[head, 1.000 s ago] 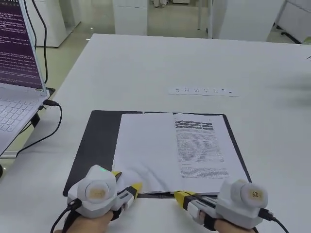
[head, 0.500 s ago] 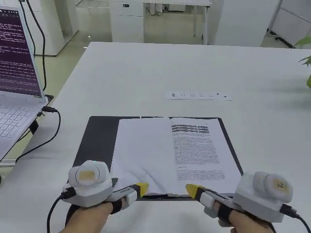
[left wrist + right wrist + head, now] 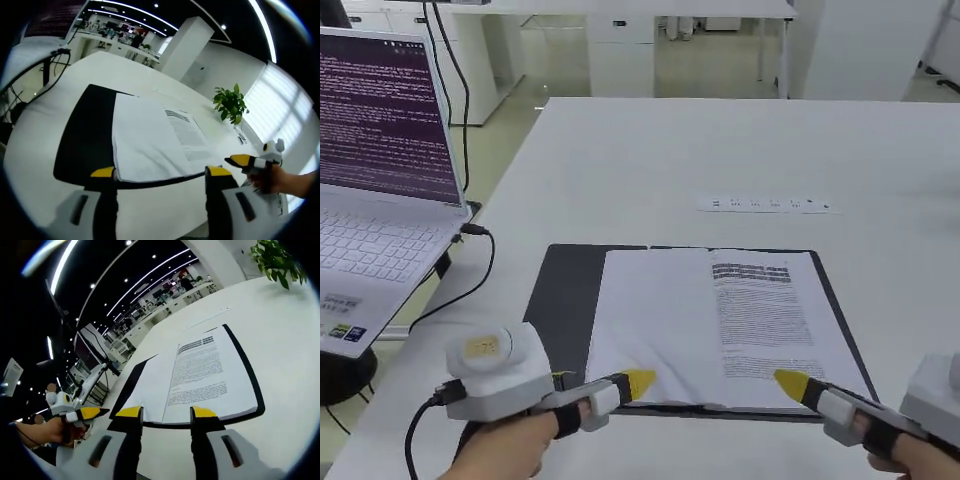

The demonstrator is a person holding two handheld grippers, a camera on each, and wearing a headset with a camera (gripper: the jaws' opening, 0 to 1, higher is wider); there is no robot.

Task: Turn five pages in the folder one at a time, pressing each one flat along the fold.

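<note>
White surface, laptop at left edge. Black folder open near front edge. Left hand-held gripper and right hand-held gripper, jaws spread, empty, have drawn apart along the folder's near edge; pressing seemingly finished, next page-turn pending.

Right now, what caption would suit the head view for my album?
Left gripper and right gripper poised at the near edge of an open black folder, printed page up, laptop alongside.
</note>
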